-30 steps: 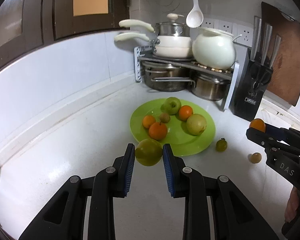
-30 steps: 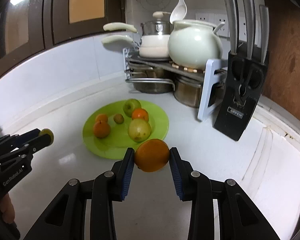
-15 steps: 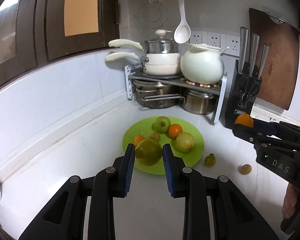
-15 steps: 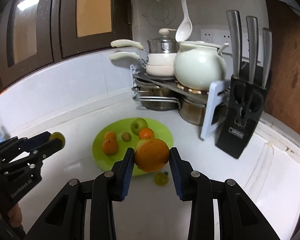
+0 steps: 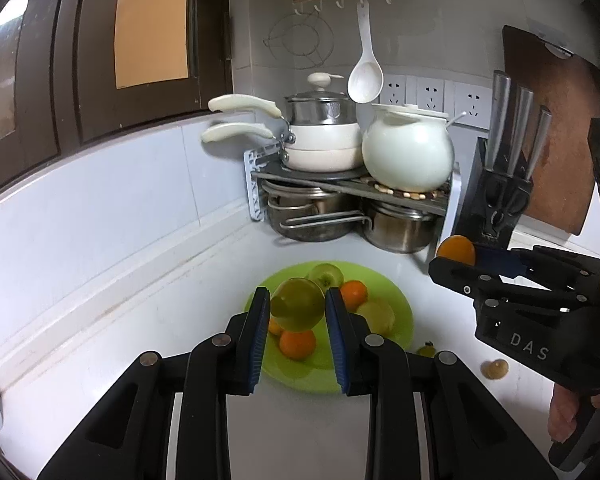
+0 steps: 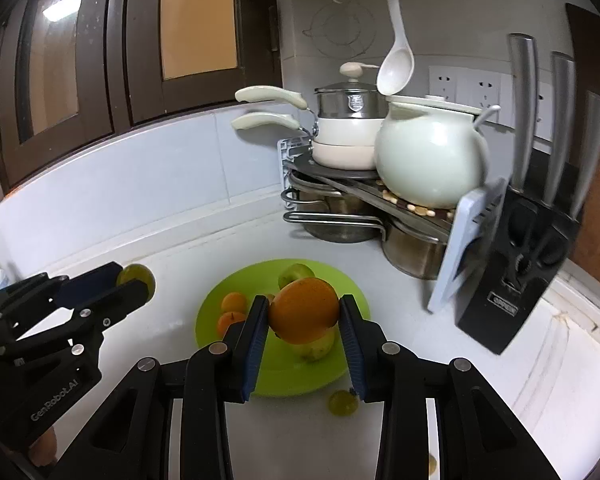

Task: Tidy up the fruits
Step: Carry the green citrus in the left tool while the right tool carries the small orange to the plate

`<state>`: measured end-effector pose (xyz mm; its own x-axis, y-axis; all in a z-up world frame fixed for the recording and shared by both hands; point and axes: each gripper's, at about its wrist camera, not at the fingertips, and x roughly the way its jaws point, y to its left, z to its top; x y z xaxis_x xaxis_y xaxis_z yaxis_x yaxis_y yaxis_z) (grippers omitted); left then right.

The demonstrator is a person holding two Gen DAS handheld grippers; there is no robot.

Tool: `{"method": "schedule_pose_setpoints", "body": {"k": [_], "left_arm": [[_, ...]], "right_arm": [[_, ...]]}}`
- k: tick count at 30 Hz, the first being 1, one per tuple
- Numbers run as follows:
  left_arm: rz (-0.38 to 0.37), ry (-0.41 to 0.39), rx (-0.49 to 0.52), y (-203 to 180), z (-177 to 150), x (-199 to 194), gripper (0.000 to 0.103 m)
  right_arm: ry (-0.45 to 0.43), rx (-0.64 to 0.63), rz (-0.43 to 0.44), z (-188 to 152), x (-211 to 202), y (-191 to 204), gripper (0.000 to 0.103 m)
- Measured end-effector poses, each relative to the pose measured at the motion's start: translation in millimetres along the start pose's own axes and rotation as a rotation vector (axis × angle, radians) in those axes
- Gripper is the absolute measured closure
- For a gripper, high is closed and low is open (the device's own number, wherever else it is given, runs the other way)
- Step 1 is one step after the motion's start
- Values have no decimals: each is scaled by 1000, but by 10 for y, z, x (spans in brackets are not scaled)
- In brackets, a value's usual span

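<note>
I've got my left gripper [image 5: 297,309] clamped on a smooth yellow-green fruit [image 5: 298,303] and my right gripper [image 6: 304,316] clamped on a round, glossy orange [image 6: 305,310]

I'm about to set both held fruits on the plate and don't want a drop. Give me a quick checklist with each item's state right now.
1. Left gripper clamped on the green fruit: ok, pads press both sides.
2. Right gripper clamped on the orange: ok.
3. Free room on the plate: ok, the near part is bare; five fruits lie toward the back.
4. Grippers apart from each other: ok.
5. Loose fruit off the plate: not ok, a small green fruit and a brownish one lie on the counter.
6. Height of the held fruits above the plate: cannot tell.
</note>
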<state>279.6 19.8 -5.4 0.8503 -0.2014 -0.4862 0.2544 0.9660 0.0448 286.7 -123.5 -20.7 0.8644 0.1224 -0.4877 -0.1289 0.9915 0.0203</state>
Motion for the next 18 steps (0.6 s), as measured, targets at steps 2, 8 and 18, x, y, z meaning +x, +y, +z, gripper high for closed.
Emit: {"method": "schedule_pose_setpoints", "body": {"k": [2,8,18], "left_arm": [[4,-5,6,11,41,47,74],[4,-6,18,44,170,248,74],[-22,47,35,72,326,661,74]], "right_arm": [[4,-12,-2,45,57,16,66],[15,-24,-4,186,285,27,66],[82,-74,-10,386,742,-34,66]]}}
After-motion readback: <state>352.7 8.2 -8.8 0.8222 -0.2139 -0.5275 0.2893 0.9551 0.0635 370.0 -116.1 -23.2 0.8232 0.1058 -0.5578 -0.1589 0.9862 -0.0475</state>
